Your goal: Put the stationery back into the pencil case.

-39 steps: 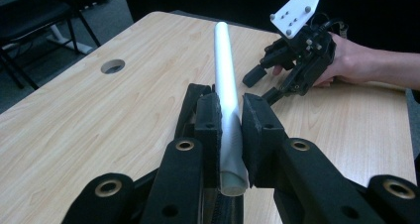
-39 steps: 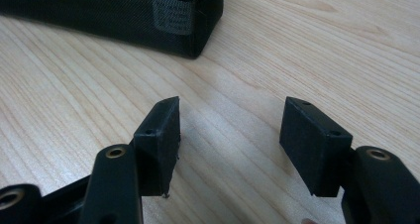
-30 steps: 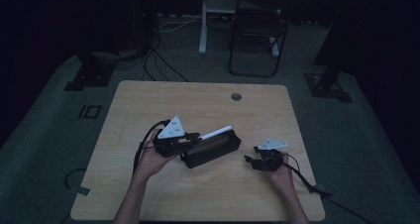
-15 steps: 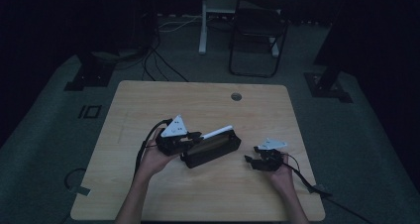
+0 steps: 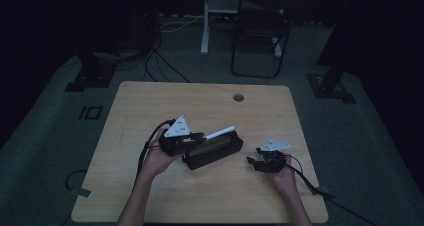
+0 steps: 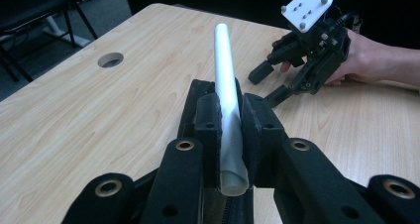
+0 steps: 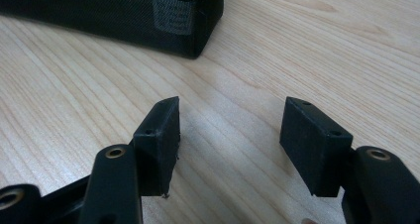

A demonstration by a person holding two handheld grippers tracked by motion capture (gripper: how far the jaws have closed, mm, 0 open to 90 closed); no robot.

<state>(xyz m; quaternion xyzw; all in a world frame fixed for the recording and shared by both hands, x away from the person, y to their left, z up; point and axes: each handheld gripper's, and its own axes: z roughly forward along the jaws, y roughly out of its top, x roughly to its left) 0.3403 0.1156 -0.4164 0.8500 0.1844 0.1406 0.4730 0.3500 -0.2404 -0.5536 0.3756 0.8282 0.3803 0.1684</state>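
Pen (image 6: 225,85), white, judged light, stiff and slippery, is pinched near its lower end by the left tool (image 6: 230,135) just above the black case (image 5: 215,151), while the right tool (image 7: 228,135) is held spread, empty, beside that case.

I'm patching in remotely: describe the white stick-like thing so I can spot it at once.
Start at the wooden table and find the black fabric case near its middle. The white marker slants up over that case, clamped in the left gripper. It is the one pale, slim cylinder among black parts.
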